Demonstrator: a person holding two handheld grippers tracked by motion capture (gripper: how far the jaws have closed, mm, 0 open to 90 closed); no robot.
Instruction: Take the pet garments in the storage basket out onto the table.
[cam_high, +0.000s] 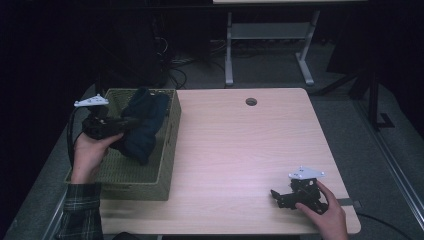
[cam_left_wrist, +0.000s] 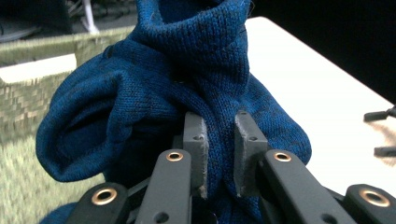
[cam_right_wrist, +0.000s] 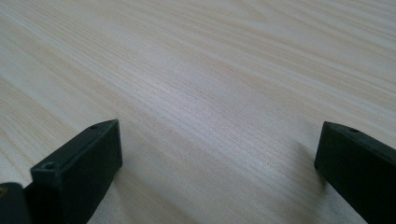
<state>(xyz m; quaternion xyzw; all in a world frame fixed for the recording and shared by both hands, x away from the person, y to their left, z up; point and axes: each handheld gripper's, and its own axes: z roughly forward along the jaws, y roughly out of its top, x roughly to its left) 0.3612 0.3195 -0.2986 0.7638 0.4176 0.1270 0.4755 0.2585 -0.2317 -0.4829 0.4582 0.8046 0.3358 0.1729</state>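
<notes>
Cloth (cam_high: 142, 127), a blue knit bunched and hanging over the basket (cam_high: 165, 170), is clamped in the left tongs (cam_left_wrist: 219, 154) by a fold, likely to lift it clear, while the right tongs (cam_high: 280, 196) rest apart on the table (cam_high: 235, 150), waiting.

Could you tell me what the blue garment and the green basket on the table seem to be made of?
The blue garment looks like a soft knit, perhaps wool or acrylic: fine ribbed stitches and a matte, slightly fuzzy surface show in the left gripper view. The green basket looks woven, perhaps from grass, paper cord or a similar fibre: its walls show a tight plaited pattern with a dull finish. The exact fibre cannot be told.
</notes>
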